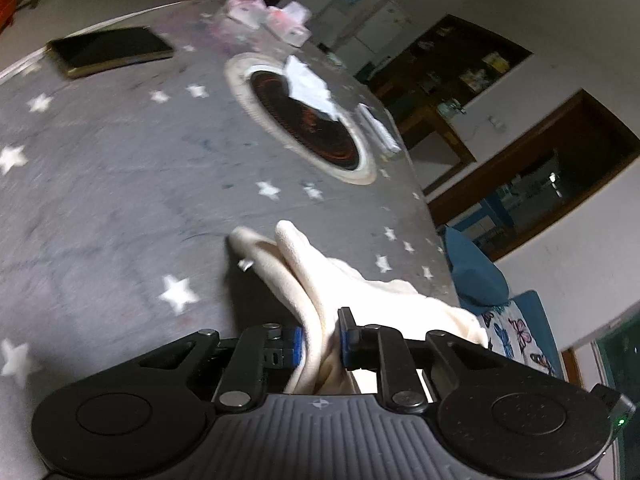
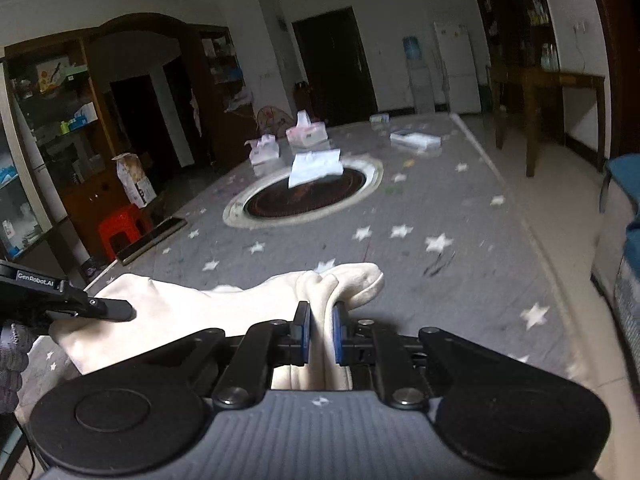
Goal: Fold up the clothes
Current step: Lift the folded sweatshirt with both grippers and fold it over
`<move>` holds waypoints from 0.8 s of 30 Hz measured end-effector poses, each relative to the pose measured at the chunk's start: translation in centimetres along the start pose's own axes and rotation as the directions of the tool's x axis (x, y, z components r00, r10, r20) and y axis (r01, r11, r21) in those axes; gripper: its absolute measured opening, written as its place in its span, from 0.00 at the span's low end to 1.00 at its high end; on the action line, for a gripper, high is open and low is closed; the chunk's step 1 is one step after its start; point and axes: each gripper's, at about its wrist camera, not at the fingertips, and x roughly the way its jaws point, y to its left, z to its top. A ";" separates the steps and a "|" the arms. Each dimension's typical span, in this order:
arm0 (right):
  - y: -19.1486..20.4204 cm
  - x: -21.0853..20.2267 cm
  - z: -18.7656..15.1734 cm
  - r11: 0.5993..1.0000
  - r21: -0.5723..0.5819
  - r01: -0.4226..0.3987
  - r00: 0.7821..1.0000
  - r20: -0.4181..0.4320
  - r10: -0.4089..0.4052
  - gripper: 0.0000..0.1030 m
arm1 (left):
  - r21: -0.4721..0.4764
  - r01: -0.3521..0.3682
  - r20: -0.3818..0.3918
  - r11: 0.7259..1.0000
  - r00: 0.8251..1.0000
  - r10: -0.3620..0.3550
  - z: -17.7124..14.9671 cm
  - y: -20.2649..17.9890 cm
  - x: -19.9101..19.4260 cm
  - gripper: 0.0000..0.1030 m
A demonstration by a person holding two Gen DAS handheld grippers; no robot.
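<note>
Both grippers, left gripper [image 1: 320,338] and right gripper [image 2: 320,330], pinch the cream garment [image 2: 188,308]; raise them evenly, keeping the edge taut.

A cream garment [image 2: 168,312] lies on a grey tablecloth [image 1: 120,184] patterned with white stars [image 1: 178,292].

left gripper [image 1: 320,340]: black linkage arms, silver rivets, blue pads, ribbed grey body with a small cross mark, green light at the right edge
right gripper [image 2: 321,332]: same black-and-grey build, blue pads
glove [image 2: 12,364]: dark knit
</note>
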 end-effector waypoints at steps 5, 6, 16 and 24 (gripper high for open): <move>-1.0 -1.2 1.6 0.998 -0.016 0.054 0.998 0.040 -0.053 0.09 | 0.058 0.024 -0.013 0.998 1.000 -0.024 0.9 -3.0 2.0 0.18; -1.3 -1.5 1.9 0.997 -0.022 0.068 0.997 0.048 -0.066 0.09 | 0.067 0.027 -0.018 0.997 0.999 -0.026 1.1 -3.5 2.4 0.18; -4.5 -2.5 5.3 0.981 -0.060 0.185 0.979 0.101 -0.178 0.09 | 0.154 0.060 -0.042 0.986 0.998 -0.054 2.7 -8.9 6.9 0.18; -7.2 -1.0 6.7 0.967 -0.065 0.245 0.966 0.099 -0.238 0.09 | 0.237 0.036 -0.044 0.971 0.999 -0.027 3.4 -12.0 10.6 0.18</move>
